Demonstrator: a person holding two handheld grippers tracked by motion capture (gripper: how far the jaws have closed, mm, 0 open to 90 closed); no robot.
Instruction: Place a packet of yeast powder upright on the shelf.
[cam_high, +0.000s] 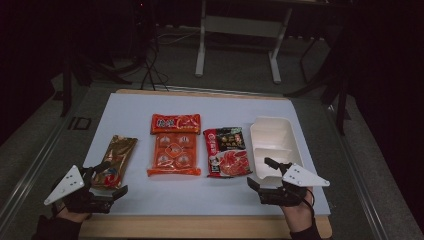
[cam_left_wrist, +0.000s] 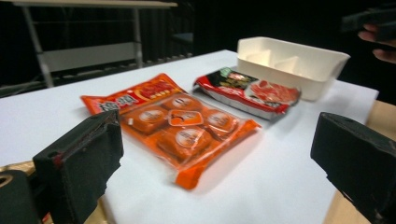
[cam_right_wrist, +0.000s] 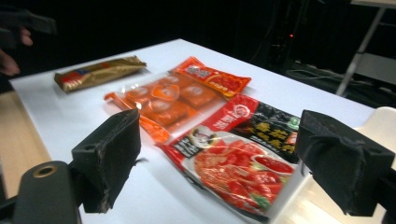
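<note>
On the white tabletop (cam_high: 150, 195) four things lie in a row across the middle of the high view: a gold packet (cam_high: 116, 160) at the left, an orange packet (cam_high: 174, 145) of round pieces, a red-and-black packet (cam_high: 228, 152) showing a red dish, and a white divided tray (cam_high: 275, 145) at the right.

The left gripper (cam_high: 111, 181) sits at the lower left of the frame, jaws spread wide and gripping nothing. The near end of the gold packet lies between its two jaws or just under them; whether they touch cannot be told. In the left gripper view the orange packet (cam_left_wrist: 175, 128) lies ahead, between the jaws but well beyond them.

The right gripper (cam_high: 260, 174) sits at the lower right, jaws released too, at the near left corner of the tray, with the red-and-black packet just to its left. In the right gripper view that packet (cam_right_wrist: 238, 154) lies on the tabletop between the jaws, unclasped
</note>
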